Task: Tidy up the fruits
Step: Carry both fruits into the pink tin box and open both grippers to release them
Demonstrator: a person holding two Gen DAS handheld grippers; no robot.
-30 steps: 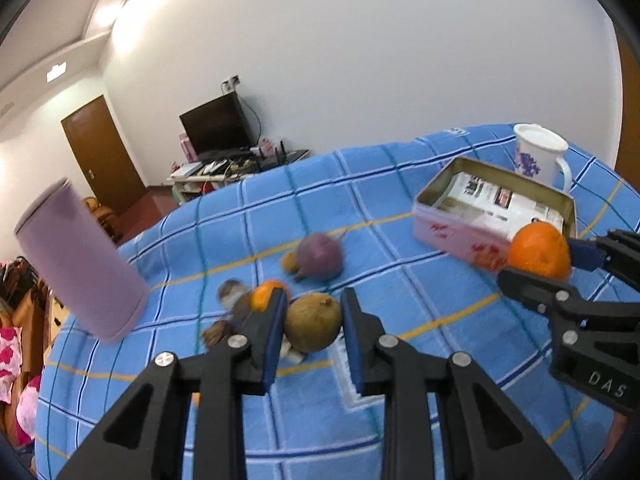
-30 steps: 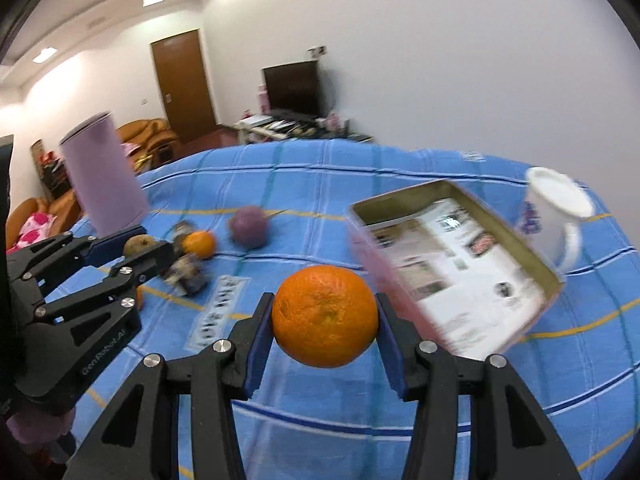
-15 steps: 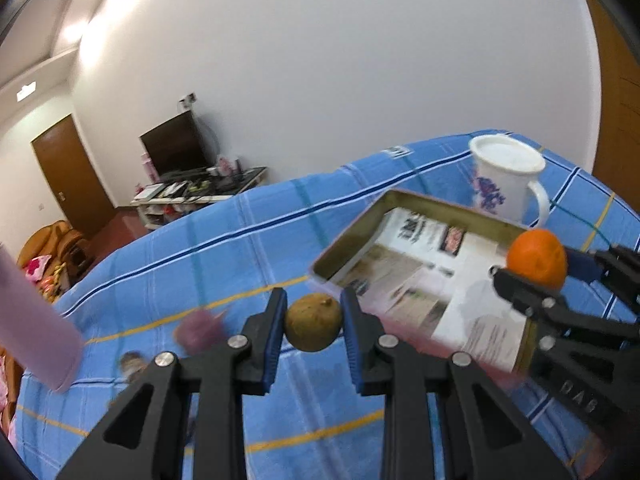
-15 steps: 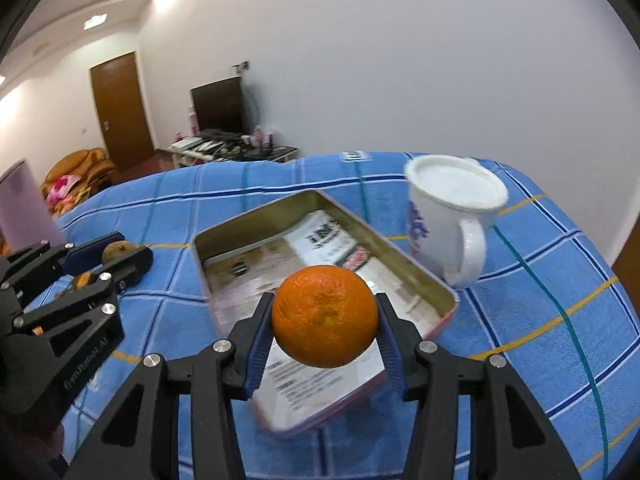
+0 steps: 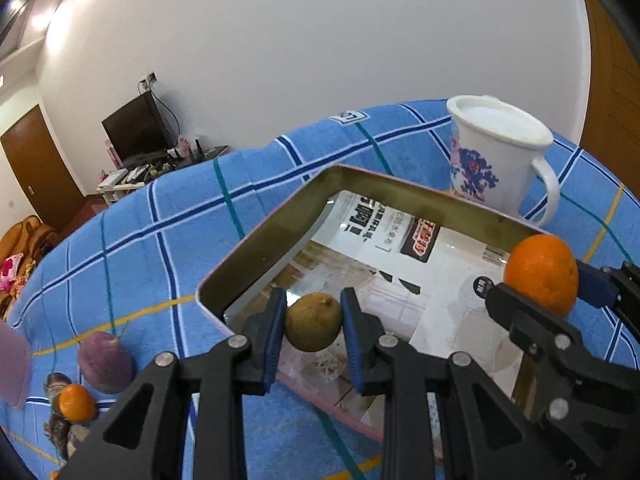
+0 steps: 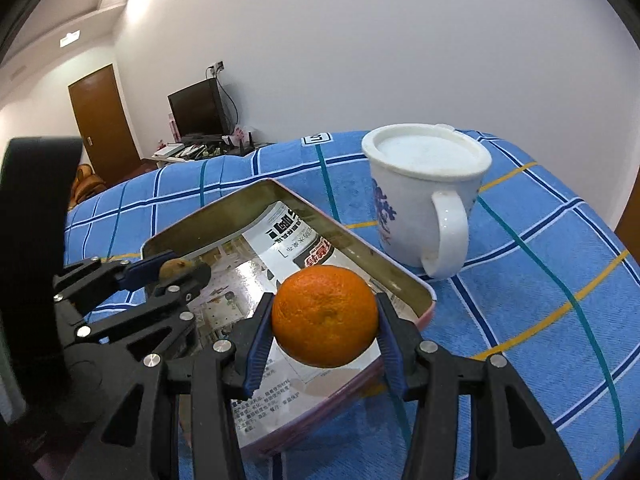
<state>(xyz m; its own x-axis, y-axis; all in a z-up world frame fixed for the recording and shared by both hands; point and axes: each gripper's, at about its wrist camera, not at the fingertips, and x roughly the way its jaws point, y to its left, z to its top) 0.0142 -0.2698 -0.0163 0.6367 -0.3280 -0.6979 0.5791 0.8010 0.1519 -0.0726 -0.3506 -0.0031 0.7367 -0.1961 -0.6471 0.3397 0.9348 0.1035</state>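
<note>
My left gripper [image 5: 313, 322] is shut on a small brownish-green fruit [image 5: 314, 322] and holds it over the near left corner of a shallow tin tray [image 5: 256, 248] lined with printed paper. My right gripper [image 6: 325, 318] is shut on an orange [image 6: 325, 316], held above the tray's [image 6: 404, 276] right part. From the left wrist view the orange [image 5: 540, 274] and the right gripper show at the right. The right wrist view catches the left gripper [image 6: 176, 272] with its fruit [image 6: 176, 268] at the left. A purple fruit [image 5: 105, 362] and a small orange fruit [image 5: 76, 402] lie on the blue checked cloth, left of the tray.
A white mug [image 6: 424, 200] with a blue pattern and a lid stands just behind the tray's right corner. A pale purple cylinder [image 5: 12, 364] shows at the left edge. Dark shells or scraps [image 5: 60, 428] lie by the small orange fruit. Behind are a television and a door.
Both grippers have carried their fruits rightwards from the fruit pile to above the tin tray and sunk a little. The tray and mug now fill both views.
</note>
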